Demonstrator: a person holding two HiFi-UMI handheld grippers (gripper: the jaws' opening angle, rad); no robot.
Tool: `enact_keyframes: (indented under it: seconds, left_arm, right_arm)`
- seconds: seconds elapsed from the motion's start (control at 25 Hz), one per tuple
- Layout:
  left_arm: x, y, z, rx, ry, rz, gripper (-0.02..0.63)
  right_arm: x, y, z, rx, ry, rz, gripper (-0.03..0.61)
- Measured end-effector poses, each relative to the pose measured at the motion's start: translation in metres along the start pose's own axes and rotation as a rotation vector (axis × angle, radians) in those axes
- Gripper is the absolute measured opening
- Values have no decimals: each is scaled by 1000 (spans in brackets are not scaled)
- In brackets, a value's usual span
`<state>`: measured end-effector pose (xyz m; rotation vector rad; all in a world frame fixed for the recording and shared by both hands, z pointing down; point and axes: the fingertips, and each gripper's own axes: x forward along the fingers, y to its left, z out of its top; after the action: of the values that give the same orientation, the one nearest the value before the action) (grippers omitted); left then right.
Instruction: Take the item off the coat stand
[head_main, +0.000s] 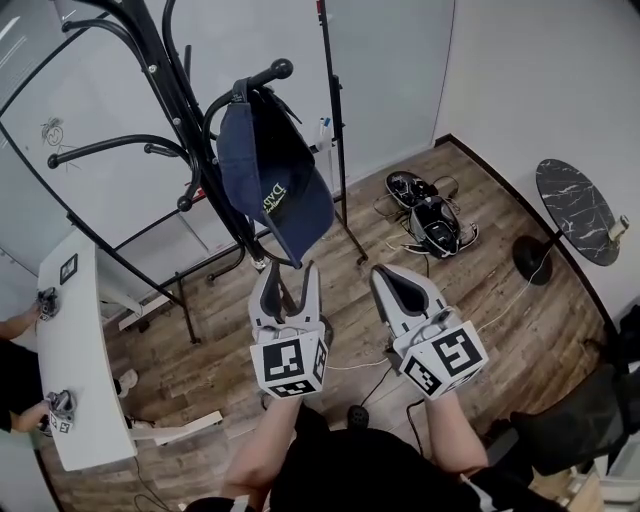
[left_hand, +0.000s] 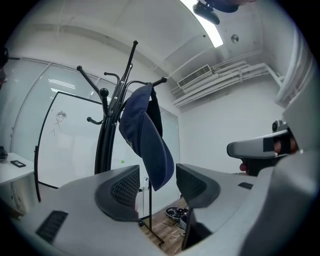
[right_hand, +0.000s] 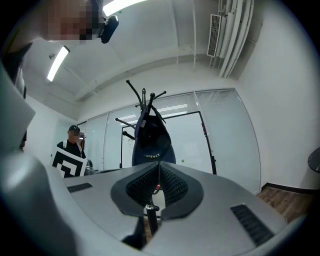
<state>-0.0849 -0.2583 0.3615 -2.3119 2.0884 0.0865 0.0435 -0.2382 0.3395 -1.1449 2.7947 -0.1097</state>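
Observation:
A navy cap (head_main: 268, 175) with yellow-green lettering hangs by its back strap from a knobbed hook of the black coat stand (head_main: 166, 72), brim pointing down. My left gripper (head_main: 287, 272) is open just under it, and the brim's lower tip dips between the two fingers without either pad pressing on it. In the left gripper view the cap (left_hand: 145, 134) hangs just ahead of the open left gripper (left_hand: 157, 182), beside the stand (left_hand: 111, 131). My right gripper (head_main: 385, 275) is shut and empty, to the right of the cap. The right gripper view shows the shut right gripper (right_hand: 159, 172) below the cap (right_hand: 152, 141).
A whiteboard on a black frame (head_main: 333, 110) stands behind the coat stand. Dark shoes (head_main: 432, 218) and cables lie on the wooden floor at the right. A round black marble table (head_main: 578, 208) is at the far right. A white table (head_main: 85, 350) stands at the left, with a person's hands (head_main: 15, 322) beside it.

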Motion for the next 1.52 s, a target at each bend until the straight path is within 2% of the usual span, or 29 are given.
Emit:
enact_keyframes:
  seconds: [0.2,0.4,0.64,0.96,1.28,1.52]
  left_arm:
    - [7,2,2,-9,-10,25,195]
    - [6,6,4,-14,-25,63,102]
    - [3,14,5,-32,-33,93,65]
    - [-3,23,6,-65,-36,112,44]
    - [-6,30,8,-136,-57,82,34]
    - [-10,33,13,-157,-57,58,34]
  right_arm:
    - [-1,-4,0,1,5,1,32]
    - [-4,-8,-3,14,9,3,32]
    - [-6,-12,-6,27,15,0,32]
    - [-12,-17,-8,36,15,-16,32]
    - [-11,-17,-9,34,21,-25,32]
    - [-11,-18,-9,36,31,-30,32]
